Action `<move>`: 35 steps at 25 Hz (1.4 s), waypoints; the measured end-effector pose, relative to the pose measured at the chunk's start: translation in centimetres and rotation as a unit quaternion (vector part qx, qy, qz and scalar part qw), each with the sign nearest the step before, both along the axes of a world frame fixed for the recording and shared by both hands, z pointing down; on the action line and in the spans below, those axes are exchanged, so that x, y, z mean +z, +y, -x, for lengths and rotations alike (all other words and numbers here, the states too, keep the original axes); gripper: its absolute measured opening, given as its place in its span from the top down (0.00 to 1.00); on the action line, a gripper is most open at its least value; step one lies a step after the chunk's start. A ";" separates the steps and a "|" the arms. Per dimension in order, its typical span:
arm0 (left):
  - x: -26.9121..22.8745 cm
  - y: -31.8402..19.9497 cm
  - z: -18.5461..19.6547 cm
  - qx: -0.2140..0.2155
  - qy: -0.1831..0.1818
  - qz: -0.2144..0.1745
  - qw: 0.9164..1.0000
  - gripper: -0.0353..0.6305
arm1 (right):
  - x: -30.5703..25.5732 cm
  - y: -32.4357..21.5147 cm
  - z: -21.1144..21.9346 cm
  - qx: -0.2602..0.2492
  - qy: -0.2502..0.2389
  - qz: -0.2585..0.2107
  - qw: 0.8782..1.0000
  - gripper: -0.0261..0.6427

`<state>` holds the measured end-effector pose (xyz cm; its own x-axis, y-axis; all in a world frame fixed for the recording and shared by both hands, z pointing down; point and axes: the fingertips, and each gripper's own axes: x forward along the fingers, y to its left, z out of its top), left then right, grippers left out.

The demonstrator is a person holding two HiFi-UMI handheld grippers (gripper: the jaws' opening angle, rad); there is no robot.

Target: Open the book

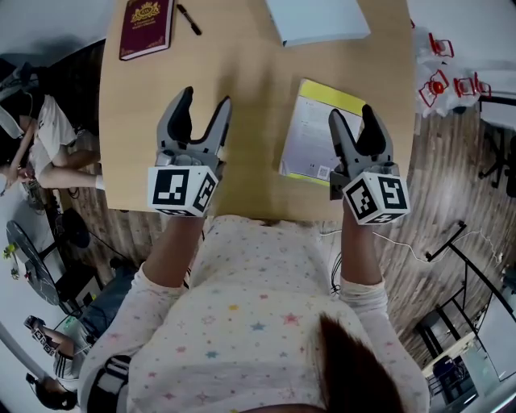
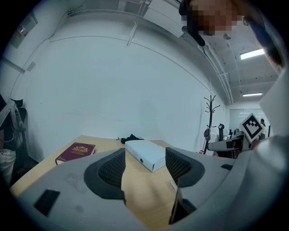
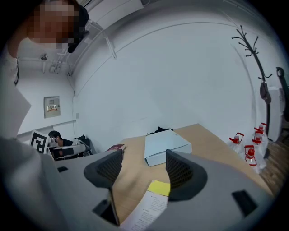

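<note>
Patterned shirt point(image 1: 242, 306) of the person fills the lower head view. Beyond it, the left gripper point(image 1: 205, 101) hovers over bare wooden surface point(image 1: 250, 105), jaws wide apart and empty. The right gripper point(image 1: 351, 117), jaws also wide and empty, sits over the near right edge of a closed yellow-edged book point(image 1: 310, 137). A maroon book point(image 1: 147, 28), a pen point(image 1: 189, 20) and a white box point(image 1: 318, 18) lie at the far side.

Left gripper view: the open jaws frame bare surface, with the white box point(image 2: 145, 153) ahead and the maroon book point(image 2: 76, 152) to the left.

Right gripper view: the yellow-edged book point(image 3: 151, 203) lies below the open jaws, with the white box point(image 3: 166, 146) beyond.
</note>
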<state>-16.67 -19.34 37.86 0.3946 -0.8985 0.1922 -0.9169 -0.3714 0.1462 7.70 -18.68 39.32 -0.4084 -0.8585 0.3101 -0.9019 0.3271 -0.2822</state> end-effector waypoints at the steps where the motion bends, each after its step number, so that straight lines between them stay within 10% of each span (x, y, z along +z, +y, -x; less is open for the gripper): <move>1: 0.2 0.0 0.0 0.001 0.000 0.001 1.000 0.56 | 0.3 -0.1 0.2 -0.001 0.001 0.003 1.000 0.51; 35: 2.9 1.2 1.5 -0.007 -0.005 0.027 1.000 0.56 | 13.6 -0.6 4.3 -0.008 0.082 0.103 0.991 0.53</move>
